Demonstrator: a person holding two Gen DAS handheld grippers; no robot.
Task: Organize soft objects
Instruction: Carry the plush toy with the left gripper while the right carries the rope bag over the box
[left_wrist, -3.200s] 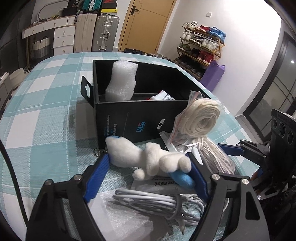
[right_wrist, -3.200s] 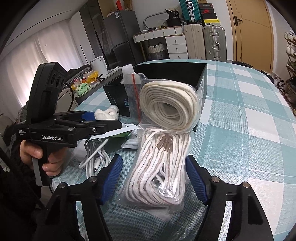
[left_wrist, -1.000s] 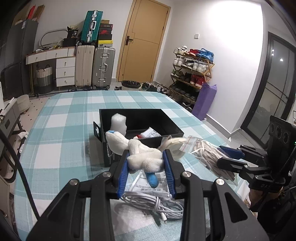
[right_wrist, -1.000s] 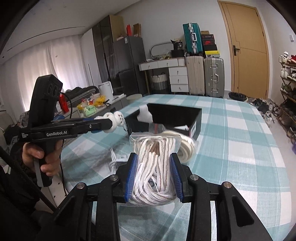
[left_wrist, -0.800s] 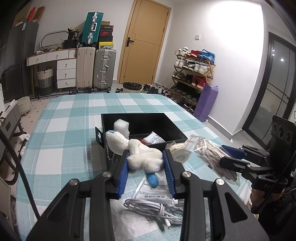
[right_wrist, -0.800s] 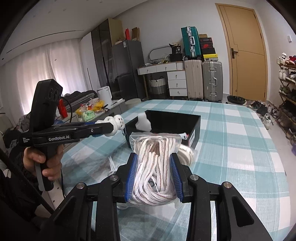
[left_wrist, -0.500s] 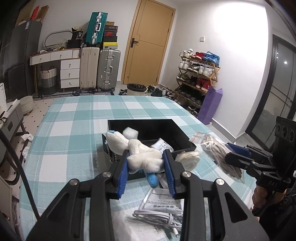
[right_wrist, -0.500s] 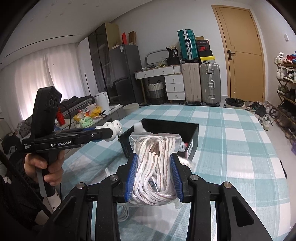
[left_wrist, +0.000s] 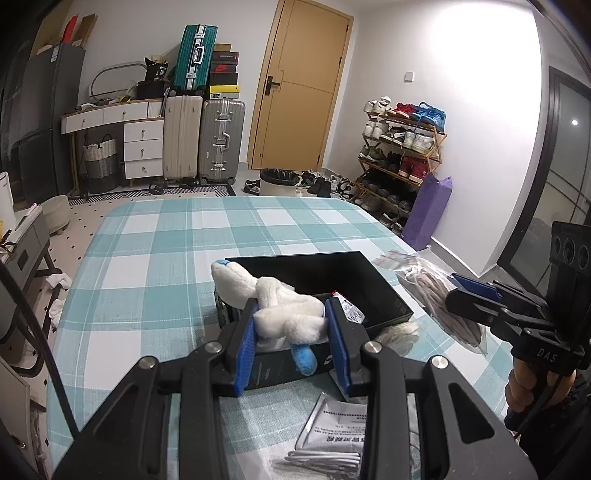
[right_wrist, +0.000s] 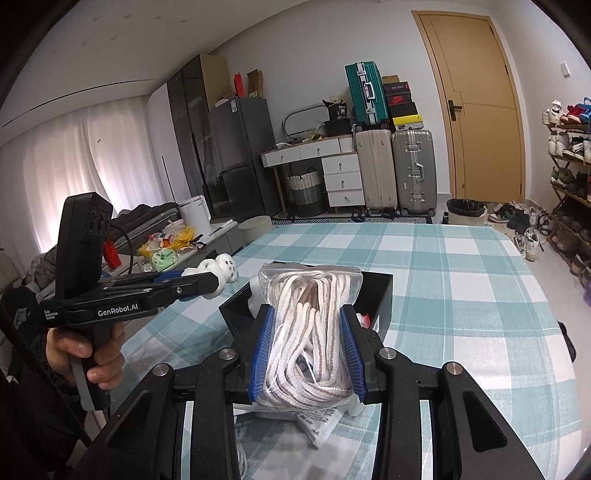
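Observation:
My left gripper (left_wrist: 291, 321) is shut on a white plush toy (left_wrist: 280, 306) with blue tips, held in the air over the near wall of a black open box (left_wrist: 384, 291). From the right wrist view the same toy (right_wrist: 221, 273) sticks out of the left gripper (right_wrist: 210, 282), left of the box (right_wrist: 376, 295). My right gripper (right_wrist: 308, 332) is shut on a clear bag of white cord (right_wrist: 310, 332), lifted just short of the box. The left wrist view has that bag (left_wrist: 436, 295) hanging to the right of the box.
A checked teal tablecloth (left_wrist: 166, 258) covers the table. On it near me lie a printed paper packet (left_wrist: 332, 424), a coiled white cable (left_wrist: 325, 461) and a roll of cream webbing (left_wrist: 399, 334) by the box's right corner. A red and white packet (left_wrist: 347, 310) lies inside the box.
Both grippers have closed on their items since the earliest frames and lifted them. Over the last second both have moved back and up from the table, so the box looks farther below.

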